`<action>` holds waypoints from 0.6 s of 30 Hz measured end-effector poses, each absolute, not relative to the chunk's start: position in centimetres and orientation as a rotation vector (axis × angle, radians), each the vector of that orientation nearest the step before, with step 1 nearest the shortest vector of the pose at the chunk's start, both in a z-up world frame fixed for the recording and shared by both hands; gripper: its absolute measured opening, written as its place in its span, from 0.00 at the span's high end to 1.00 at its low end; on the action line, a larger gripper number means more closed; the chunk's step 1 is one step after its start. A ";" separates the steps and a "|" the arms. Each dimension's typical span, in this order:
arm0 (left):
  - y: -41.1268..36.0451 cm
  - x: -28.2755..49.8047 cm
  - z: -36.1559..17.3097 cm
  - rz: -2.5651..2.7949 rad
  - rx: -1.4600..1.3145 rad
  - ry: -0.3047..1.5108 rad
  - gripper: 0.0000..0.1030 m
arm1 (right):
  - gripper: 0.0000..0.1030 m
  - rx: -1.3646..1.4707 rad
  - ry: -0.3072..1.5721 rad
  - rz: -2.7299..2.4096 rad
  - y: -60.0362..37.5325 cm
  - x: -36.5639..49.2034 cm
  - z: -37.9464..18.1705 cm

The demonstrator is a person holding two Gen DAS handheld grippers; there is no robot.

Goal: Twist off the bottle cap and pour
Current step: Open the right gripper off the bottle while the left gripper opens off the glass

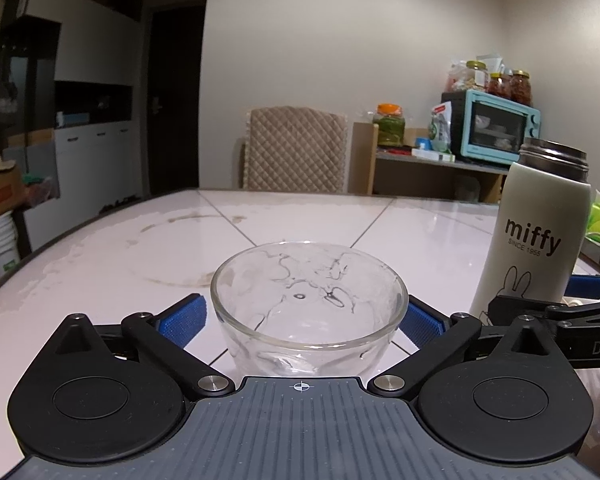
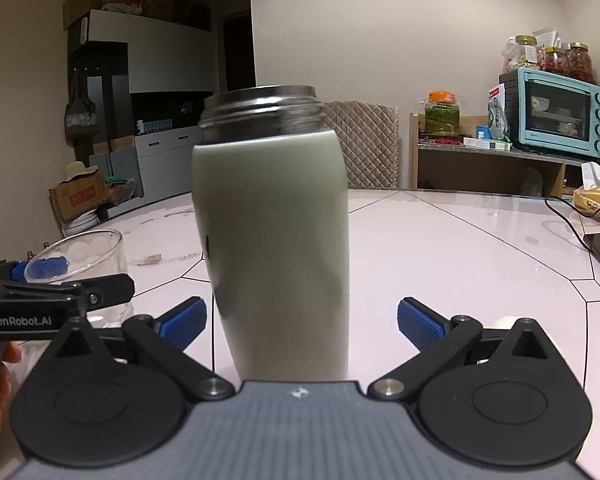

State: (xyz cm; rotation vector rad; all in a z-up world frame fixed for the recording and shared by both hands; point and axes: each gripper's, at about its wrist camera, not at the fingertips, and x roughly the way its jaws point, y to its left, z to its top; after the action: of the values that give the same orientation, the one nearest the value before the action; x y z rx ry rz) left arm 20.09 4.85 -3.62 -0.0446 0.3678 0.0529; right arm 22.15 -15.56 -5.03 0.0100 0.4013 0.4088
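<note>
A cream "miffy" bottle [image 2: 276,232] with a bare steel threaded neck and no cap stands upright on the table; it also shows at the right of the left wrist view [image 1: 536,232]. My right gripper [image 2: 302,322] is open, its blue pads [image 2: 420,322] set wide on either side of the bottle's lower body, not touching. A clear glass cup [image 1: 308,304] stands between the blue pads [image 1: 184,318] of my left gripper [image 1: 302,320], which is open around it. The cup shows at the left of the right wrist view [image 2: 80,256].
The white tiled table [image 1: 300,220] carries stains at the left. A phone and cable [image 2: 596,240] lie at its right edge. A quilted chair [image 1: 296,152] and a shelf with a blue toaster oven [image 1: 496,128] stand behind.
</note>
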 end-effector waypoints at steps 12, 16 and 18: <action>4.5 20.0 -3.6 0.060 -0.026 0.366 0.00 | 0.00 0.028 0.392 0.403 -16.1 22.1 -5.1; 4.3 20.0 -3.6 0.061 -0.021 0.370 0.00 | 0.00 0.031 0.385 0.399 -16.2 21.9 -5.0; 4.3 19.9 -3.6 0.062 -0.020 0.370 0.00 | 0.00 0.031 0.385 0.398 -16.2 21.9 -5.1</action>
State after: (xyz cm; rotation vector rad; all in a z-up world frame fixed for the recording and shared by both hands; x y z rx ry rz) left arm 19.94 4.32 -3.61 -0.0198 0.3705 0.0623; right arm 21.87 -16.20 -5.06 0.0311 0.3852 0.3984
